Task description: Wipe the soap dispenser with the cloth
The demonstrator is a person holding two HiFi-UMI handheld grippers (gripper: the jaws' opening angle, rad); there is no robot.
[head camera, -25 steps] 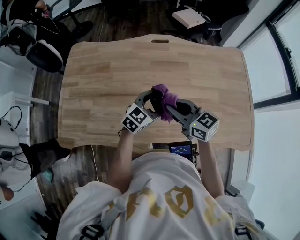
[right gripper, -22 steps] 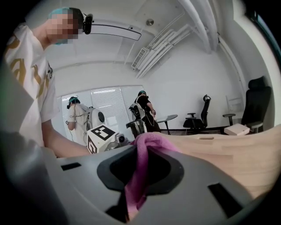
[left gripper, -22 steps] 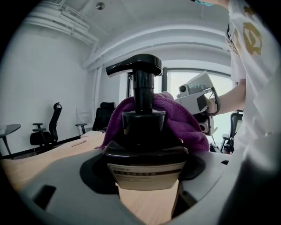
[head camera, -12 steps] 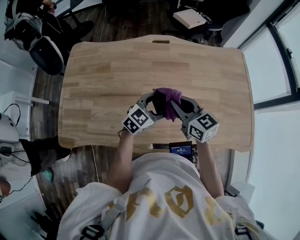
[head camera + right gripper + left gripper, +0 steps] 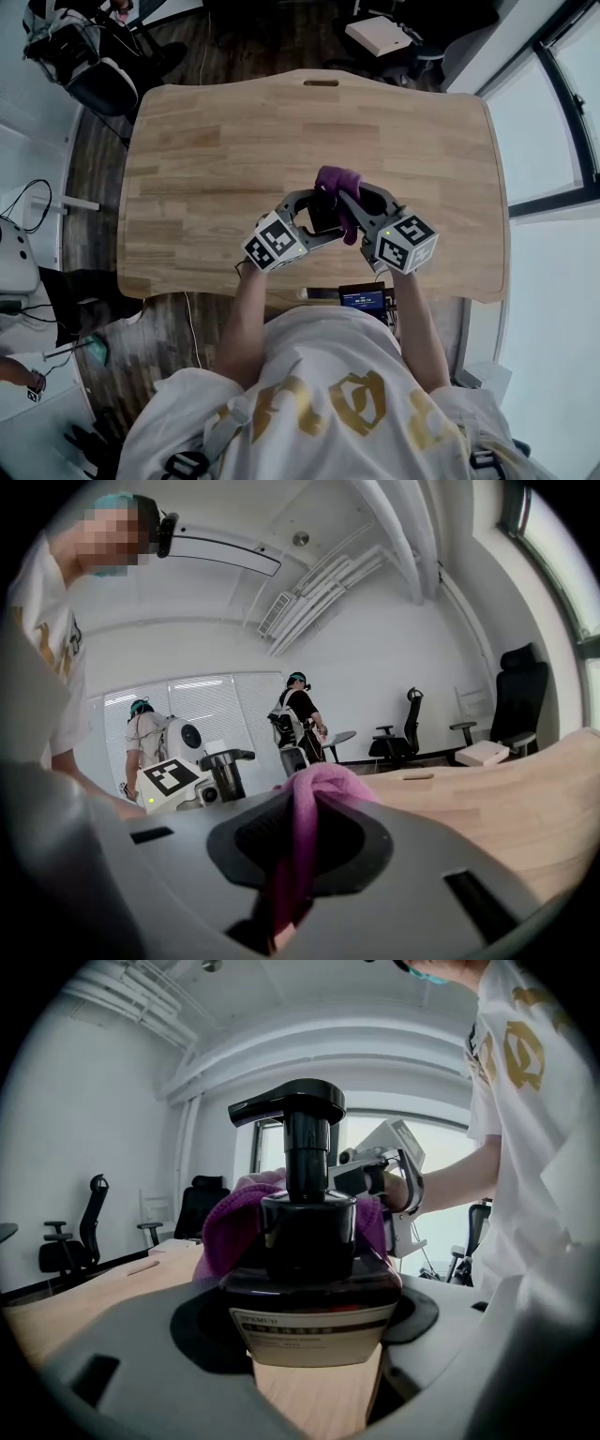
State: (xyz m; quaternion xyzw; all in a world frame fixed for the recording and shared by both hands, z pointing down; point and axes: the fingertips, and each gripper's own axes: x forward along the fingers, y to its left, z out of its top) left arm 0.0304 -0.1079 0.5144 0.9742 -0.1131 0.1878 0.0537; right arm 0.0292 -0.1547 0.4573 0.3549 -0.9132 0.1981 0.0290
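A dark soap dispenser with a black pump stands on the wooden table, and my left gripper is shut on its body. In the head view the soap dispenser sits between the two grippers near the table's front edge. A purple cloth lies against the bottle's far side, seen behind the shoulders as the cloth. My right gripper is shut on the cloth, a fold pinched between its jaws. The left gripper and right gripper meet at the bottle.
A small black device with a screen sits at the table's near edge by the person's body. Office chairs and two people stand further off in the room. A white box lies on the floor beyond the table.
The right gripper has carried the cloth up and over to the bottle's far side, so the dark bottle now shows more. The left gripper has barely moved.
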